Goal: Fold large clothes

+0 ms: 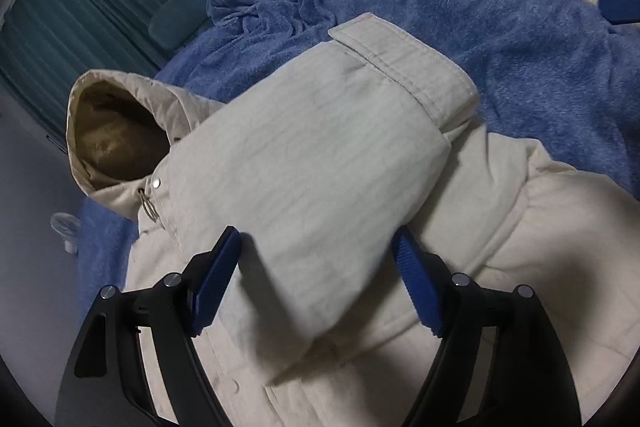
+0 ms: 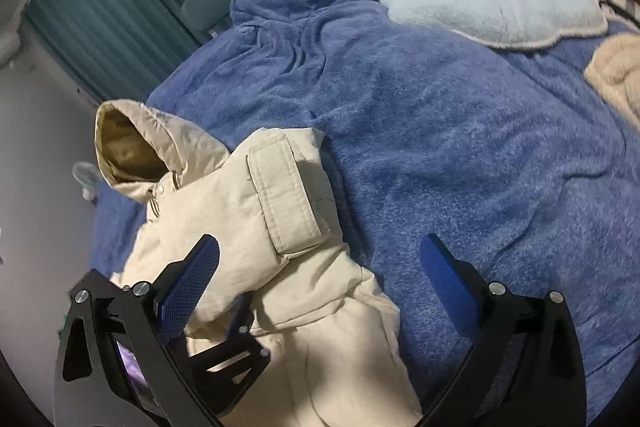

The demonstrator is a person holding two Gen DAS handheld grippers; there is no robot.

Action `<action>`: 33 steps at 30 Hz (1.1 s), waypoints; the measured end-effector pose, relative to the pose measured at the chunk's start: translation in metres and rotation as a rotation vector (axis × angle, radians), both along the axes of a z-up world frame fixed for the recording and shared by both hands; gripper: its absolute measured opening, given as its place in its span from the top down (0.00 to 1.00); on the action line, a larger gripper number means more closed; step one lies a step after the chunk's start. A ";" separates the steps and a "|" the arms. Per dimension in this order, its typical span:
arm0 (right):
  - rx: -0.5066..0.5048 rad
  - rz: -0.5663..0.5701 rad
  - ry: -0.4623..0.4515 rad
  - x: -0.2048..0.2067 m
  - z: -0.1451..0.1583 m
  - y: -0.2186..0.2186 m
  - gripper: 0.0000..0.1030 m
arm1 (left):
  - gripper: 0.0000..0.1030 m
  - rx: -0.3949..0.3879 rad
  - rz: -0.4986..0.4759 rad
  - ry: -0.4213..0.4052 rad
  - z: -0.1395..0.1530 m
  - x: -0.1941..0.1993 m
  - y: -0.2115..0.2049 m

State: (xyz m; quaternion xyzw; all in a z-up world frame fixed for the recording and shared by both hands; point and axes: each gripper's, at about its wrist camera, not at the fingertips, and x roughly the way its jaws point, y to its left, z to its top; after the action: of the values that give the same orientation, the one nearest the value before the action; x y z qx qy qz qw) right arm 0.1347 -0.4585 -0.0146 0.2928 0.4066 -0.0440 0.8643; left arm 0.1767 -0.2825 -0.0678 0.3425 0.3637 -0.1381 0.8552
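Cream jacket (image 1: 320,155) on blue blanket (image 2: 460,131); both grippers' fingers spread, nothing pinched.

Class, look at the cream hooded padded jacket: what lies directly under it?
The cream hooded padded jacket rests on a fluffy blue fleece blanket, which shows around it. What lies beneath the blanket is covered and cannot be seen.
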 end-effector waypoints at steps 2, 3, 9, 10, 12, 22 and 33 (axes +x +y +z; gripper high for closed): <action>0.015 -0.001 -0.009 -0.001 0.000 -0.002 0.06 | 0.68 -0.003 -0.006 0.008 0.003 0.003 -0.001; 0.011 -0.003 -0.004 -0.001 0.000 -0.002 0.06 | 0.81 -0.017 0.002 0.018 0.006 0.005 0.001; 0.004 -0.004 -0.007 -0.003 0.002 0.000 0.06 | 0.88 -0.192 0.105 -0.006 0.046 0.012 0.051; 0.001 0.002 -0.004 -0.002 0.003 0.001 0.06 | 0.88 -0.220 0.122 -0.004 0.051 0.012 0.061; -0.009 0.006 -0.003 -0.002 0.003 0.004 0.06 | 0.89 -0.266 0.157 -0.002 0.062 0.010 0.085; -0.061 0.122 0.019 0.017 -0.004 0.067 0.06 | 0.89 -0.495 0.374 0.144 0.056 0.001 0.224; -0.141 0.222 0.086 0.043 -0.035 0.140 0.06 | 0.89 -0.512 0.524 0.251 0.005 0.021 0.309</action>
State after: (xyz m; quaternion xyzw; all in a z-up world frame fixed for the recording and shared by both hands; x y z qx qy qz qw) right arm 0.1773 -0.3185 -0.0498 0.1822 0.4690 0.0107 0.8641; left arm 0.1975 0.0261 -0.0631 -0.0064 0.4946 -0.0420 0.8681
